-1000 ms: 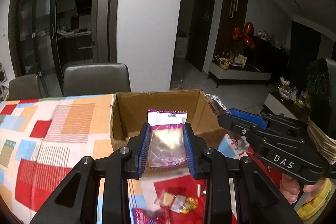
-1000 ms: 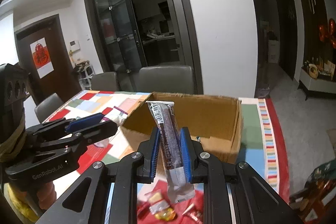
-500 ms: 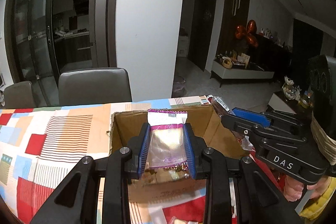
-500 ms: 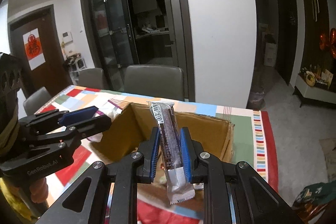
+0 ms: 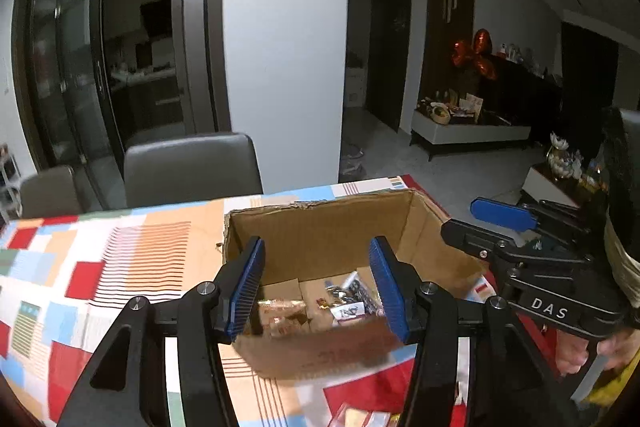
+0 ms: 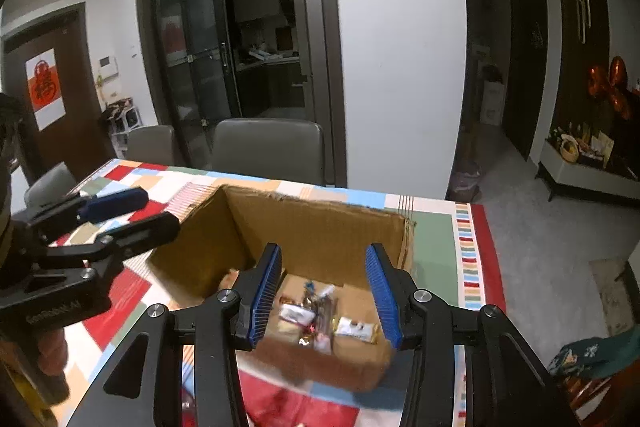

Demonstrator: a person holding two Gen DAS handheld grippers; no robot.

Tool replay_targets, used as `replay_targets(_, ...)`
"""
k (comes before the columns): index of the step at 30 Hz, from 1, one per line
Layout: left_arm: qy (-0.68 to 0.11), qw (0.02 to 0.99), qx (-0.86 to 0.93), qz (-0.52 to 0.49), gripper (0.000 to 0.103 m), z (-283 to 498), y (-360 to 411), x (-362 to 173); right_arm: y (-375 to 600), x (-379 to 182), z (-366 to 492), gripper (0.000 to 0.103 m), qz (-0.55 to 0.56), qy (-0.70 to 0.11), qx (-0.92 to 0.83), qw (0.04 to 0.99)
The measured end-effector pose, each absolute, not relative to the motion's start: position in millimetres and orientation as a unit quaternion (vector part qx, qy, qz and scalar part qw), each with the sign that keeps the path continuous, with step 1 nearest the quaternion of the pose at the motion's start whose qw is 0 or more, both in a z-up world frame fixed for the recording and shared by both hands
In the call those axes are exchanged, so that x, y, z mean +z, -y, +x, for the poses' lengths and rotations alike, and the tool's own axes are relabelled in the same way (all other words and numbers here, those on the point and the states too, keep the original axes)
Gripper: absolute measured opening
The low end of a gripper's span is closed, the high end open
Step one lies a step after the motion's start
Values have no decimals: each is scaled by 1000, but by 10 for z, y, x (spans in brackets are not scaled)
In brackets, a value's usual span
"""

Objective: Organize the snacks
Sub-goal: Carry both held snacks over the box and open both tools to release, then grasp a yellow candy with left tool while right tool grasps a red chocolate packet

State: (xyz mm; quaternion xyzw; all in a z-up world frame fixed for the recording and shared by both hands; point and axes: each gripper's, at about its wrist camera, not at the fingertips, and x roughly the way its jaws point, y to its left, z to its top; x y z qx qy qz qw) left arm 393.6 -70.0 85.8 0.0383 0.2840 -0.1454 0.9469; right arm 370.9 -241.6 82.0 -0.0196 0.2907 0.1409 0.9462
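Where snacks lie jumbled, their long axes differ.

Brown box, patchwork multicolour tablecloth

A home dining room: patchwork tablecloth, grey chairs, glass sliding doors onto a kitchen.

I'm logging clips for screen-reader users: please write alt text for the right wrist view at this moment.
The right tool hangs open and empty over an open cardboard box with small wrapped snacks on its floor; its jaws have just been opening. The box stands on a patchwork tablecloth, the left tool is beside it at left, and grey chairs stand behind the table.
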Motion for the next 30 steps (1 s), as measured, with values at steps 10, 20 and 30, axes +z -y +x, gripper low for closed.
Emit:
replay_targets(10, -292, 946, -138, 34, 53, 3362, 699, 803, 2424, 692, 3169, 45, -19, -299, 167, 939)
replay_targets(20, -315, 934, -161, 45, 54, 2936, 782, 509, 2410, 463, 2842, 45, -31, -327, 184, 927)
replay_targets(30, -352, 910, -208, 66, 52, 2741, 1049, 134, 2529, 36, 2690, 45, -44, -373, 198, 905)
